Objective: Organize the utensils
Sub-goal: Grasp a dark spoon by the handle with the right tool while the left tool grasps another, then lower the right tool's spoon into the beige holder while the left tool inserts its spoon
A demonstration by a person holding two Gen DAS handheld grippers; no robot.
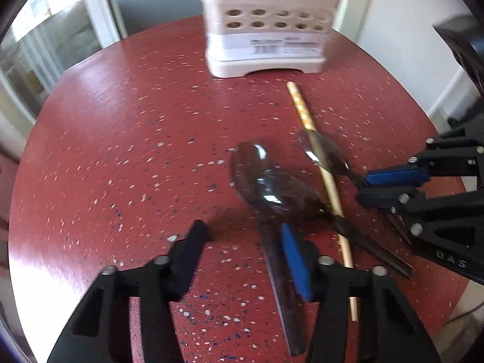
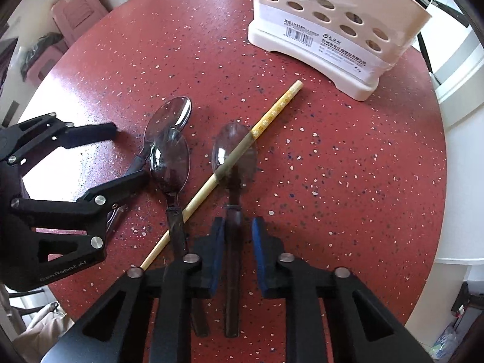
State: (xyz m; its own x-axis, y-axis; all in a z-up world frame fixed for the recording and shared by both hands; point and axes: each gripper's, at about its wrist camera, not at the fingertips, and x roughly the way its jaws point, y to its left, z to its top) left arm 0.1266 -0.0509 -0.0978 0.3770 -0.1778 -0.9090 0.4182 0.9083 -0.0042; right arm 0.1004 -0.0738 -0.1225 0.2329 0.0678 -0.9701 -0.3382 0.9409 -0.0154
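Left wrist view: the left gripper (image 1: 239,236) hangs low over the red speckled table (image 1: 121,121) with its jaws spread wide and nothing between them. The handle of a large spoon (image 1: 266,178) runs just inside its blue pad. A chopstick (image 1: 317,163) lies across a small spoon (image 1: 323,148), and the white utensil holder (image 1: 266,24) stands upright at the far side. The holder's label carries a barcode, too blurred here to read. The other tool's frame shows the letters "QAS".

Right wrist view: the right gripper (image 2: 237,239) straddles the small spoon's (image 2: 234,148) handle, jaws parted to either side and, as far as I can tell, not yet pressing it. The step in hand looks like the pick-up of this spoon. The next move calls for closing on the handle, then lifting clear of the chopstick (image 2: 242,148) resting on its bowl, and carrying it to the utensil holder (image 2: 332,24). Two more spoons (image 2: 169,139) overlap near the left gripper (image 2: 127,154). That gripper reads "enRobot.AI"; the holder's label shows a barcode and Chinese print, too small to read.
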